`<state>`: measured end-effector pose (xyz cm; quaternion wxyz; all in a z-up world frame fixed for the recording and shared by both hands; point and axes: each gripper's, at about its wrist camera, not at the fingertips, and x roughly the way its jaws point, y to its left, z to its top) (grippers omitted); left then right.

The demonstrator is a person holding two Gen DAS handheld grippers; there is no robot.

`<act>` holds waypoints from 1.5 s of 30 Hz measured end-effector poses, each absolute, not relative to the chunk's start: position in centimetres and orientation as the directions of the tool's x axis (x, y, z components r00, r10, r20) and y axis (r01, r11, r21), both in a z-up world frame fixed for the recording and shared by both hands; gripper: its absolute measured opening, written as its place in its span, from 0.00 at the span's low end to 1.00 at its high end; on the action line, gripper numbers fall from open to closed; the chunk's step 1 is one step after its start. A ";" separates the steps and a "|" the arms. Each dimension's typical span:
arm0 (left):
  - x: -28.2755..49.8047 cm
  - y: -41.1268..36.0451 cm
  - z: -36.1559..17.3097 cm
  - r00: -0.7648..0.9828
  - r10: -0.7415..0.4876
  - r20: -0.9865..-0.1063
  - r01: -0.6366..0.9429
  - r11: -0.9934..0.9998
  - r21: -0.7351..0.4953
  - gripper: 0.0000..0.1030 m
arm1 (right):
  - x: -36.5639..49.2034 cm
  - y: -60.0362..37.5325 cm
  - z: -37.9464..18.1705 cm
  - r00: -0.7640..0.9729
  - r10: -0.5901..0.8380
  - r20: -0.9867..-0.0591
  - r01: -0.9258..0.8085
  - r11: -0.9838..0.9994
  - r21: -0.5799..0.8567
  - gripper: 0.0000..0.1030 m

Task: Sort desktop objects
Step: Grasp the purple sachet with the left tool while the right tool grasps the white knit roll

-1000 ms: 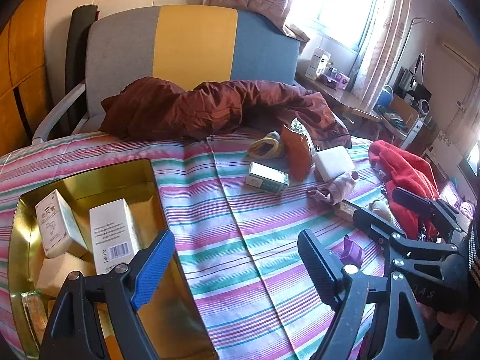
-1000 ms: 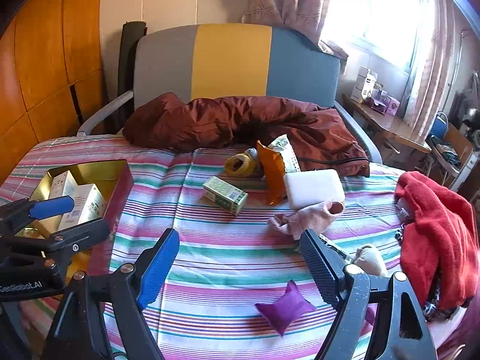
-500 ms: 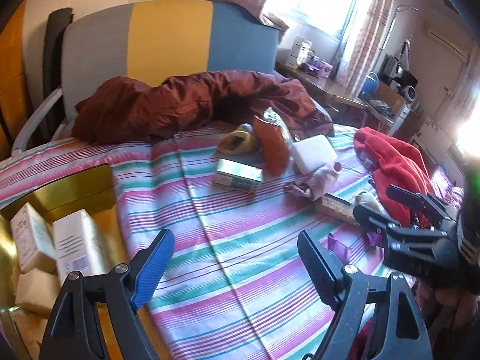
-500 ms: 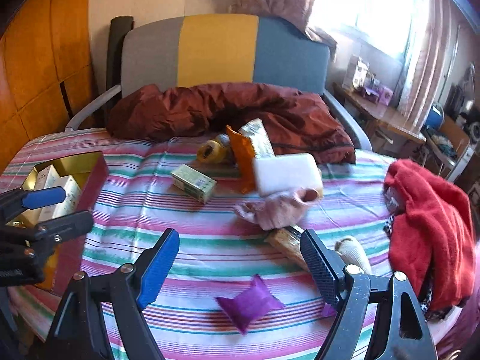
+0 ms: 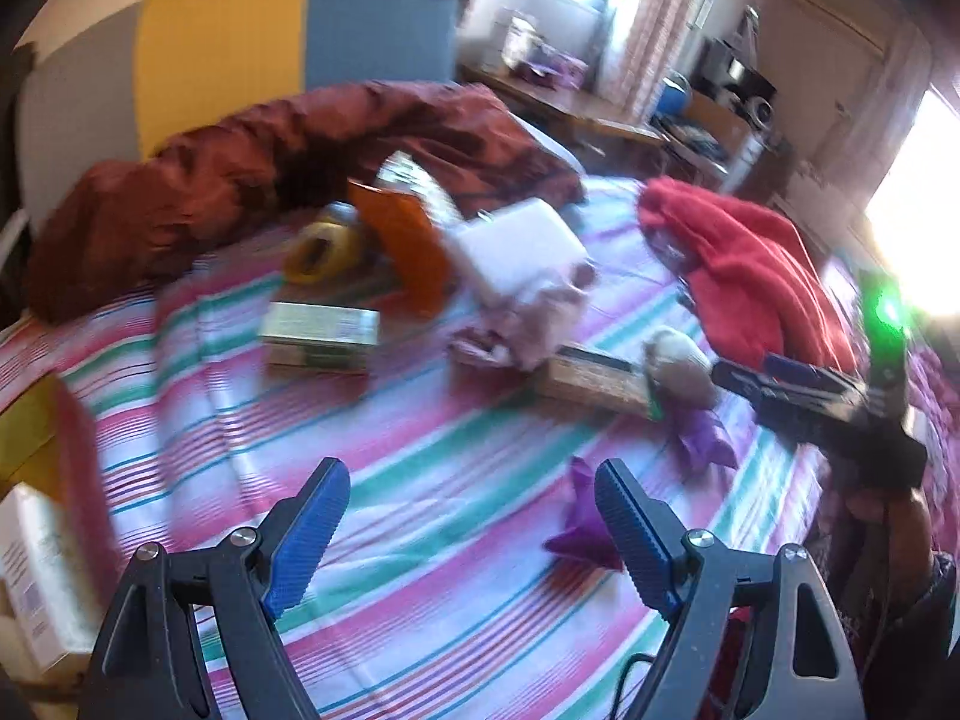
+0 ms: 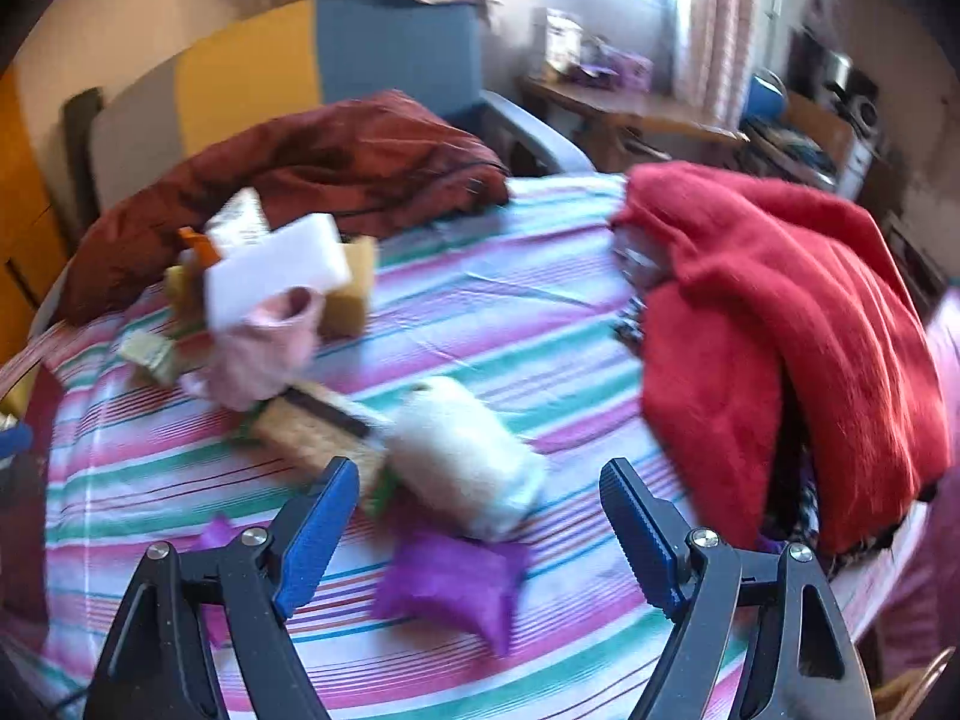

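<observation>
From the left wrist view, the left gripper (image 5: 471, 519) is open with nothing between its blue fingers (image 5: 306, 540). It hangs over the striped cloth (image 5: 420, 462) that covers the desk. A purple pouch (image 5: 579, 531) lies just past the right finger, partly hidden by it. Another purple pouch (image 5: 705, 441) lies farther off, toward the right edge of the desk. Near the middle of the desk sits a green box (image 5: 321, 336). Behind it are a yellow tape roll (image 5: 318, 249), an orange packet (image 5: 408, 252) and a white box (image 5: 519, 246) with a pink cloth (image 5: 528, 324) against it. A flat brown box (image 5: 591, 381) touches a white fuzzy roll (image 5: 678, 360). A red cloth (image 5: 756, 276) is heaped by the right edge, and a dark red blanket (image 5: 288, 162) lies along the far edge. At the left edge a gold tray (image 5: 24, 438) holds a white carton (image 5: 42, 570). The right gripper (image 5: 798, 390) shows at the right edge, blurred.

From the right wrist view, the right gripper (image 6: 480, 525) is open and holds nothing. The purple pouch (image 6: 453, 585) lies on the striped cloth (image 6: 510, 312) between its fingers, not touched by them. The white fuzzy roll (image 6: 465, 456) rests just behind the pouch, next to the flat brown box (image 6: 315, 426). The pink cloth (image 6: 264, 348) and white box (image 6: 276, 276) are toward the far left. The red cloth (image 6: 780, 312) fills the right side of the desk.
</observation>
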<state>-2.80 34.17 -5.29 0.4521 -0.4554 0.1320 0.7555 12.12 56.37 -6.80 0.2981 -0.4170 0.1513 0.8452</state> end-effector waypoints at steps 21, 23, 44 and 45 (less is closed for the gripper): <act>1.0 41.9 -10.0 0.067 0.493 -0.868 -0.950 -0.236 -0.207 0.83 | 9.5 58.6 -10.3 -0.440 0.251 -0.862 -0.550 -0.834 0.038 0.58; 1.6 41.1 -10.4 0.064 0.490 -0.869 -0.951 -0.234 -0.202 0.83 | 9.6 58.5 -10.2 -0.445 0.249 -0.860 -0.548 -0.836 0.042 0.56; 3.3 37.2 -11.6 -0.056 0.503 -0.863 -0.911 -0.379 -0.162 0.37 | 9.7 57.0 -7.9 -0.548 0.297 -0.782 -0.511 -0.859 0.031 0.33; 3.3 36.6 -11.8 -0.059 0.502 -0.863 -0.902 -0.398 -0.170 0.37 | 9.6 56.8 -7.9 -0.552 0.293 -0.781 -0.502 -0.864 0.031 0.33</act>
